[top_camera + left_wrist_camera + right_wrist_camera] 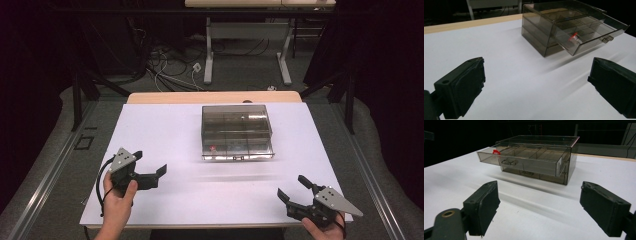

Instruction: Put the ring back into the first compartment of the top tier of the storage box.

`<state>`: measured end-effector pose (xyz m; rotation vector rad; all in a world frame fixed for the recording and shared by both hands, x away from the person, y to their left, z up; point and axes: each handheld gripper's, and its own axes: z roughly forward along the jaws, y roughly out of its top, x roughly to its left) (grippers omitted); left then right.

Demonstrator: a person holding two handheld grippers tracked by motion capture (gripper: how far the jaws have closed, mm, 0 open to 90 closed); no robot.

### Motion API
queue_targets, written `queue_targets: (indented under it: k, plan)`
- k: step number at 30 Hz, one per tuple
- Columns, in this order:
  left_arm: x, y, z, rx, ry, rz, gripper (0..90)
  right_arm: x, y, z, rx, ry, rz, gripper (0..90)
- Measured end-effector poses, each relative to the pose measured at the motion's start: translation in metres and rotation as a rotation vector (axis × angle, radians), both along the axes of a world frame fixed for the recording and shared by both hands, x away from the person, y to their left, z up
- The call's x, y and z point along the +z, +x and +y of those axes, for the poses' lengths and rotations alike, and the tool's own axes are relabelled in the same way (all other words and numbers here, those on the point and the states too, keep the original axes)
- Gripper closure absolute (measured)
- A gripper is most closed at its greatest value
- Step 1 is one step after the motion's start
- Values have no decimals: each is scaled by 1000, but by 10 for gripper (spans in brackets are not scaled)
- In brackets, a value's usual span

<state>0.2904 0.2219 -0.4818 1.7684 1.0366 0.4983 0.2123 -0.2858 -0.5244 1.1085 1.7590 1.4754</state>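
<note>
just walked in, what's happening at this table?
A person holds two black two-jaw grippers over a white table. The left gripper and right gripper both hang open and empty, apart from a smoky clear plastic drawer box. Its upper drawer is pulled partly out, with a small red item inside.

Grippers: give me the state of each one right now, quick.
Left gripper: open, holding nothing, above the white table.
Right gripper: open, holding nothing, short of the clear drawer box.
</note>
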Motion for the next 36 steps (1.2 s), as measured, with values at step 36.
queue_targets:
  k: [36]
  plan:
    - [-44, -4, 41, 124, -42, 79, 32, -3, 3, -3, -11, -4, 17, 150]
